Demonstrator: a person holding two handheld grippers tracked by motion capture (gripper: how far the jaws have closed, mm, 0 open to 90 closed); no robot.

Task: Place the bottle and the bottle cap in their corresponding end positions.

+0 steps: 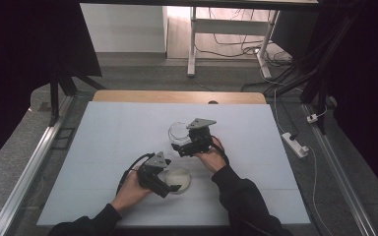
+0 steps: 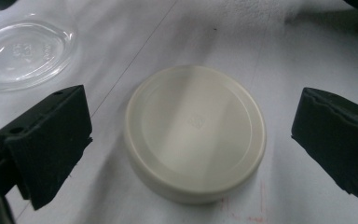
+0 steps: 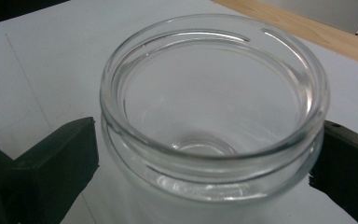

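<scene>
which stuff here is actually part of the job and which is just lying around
In the job:
glass jar, open-topped, between the right gripper jaws
cream lid, flat on the white table cover, between the open left gripper jaws

Lying about:
power strip off the table's right edge
cables on the floor beyond

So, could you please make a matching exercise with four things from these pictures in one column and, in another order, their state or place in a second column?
Things:
1. glass jar
2. cream lid
3. left gripper
4. table edge

States or places:
A. bare wood, at the far side beyond the white sheet
B. open, jaws on either side of a flat round thing
C. upright, empty, between the right gripper's jaws
D. lying flat on the white sheet

Pairs: 1-C, 2-D, 3-B, 4-A
</scene>
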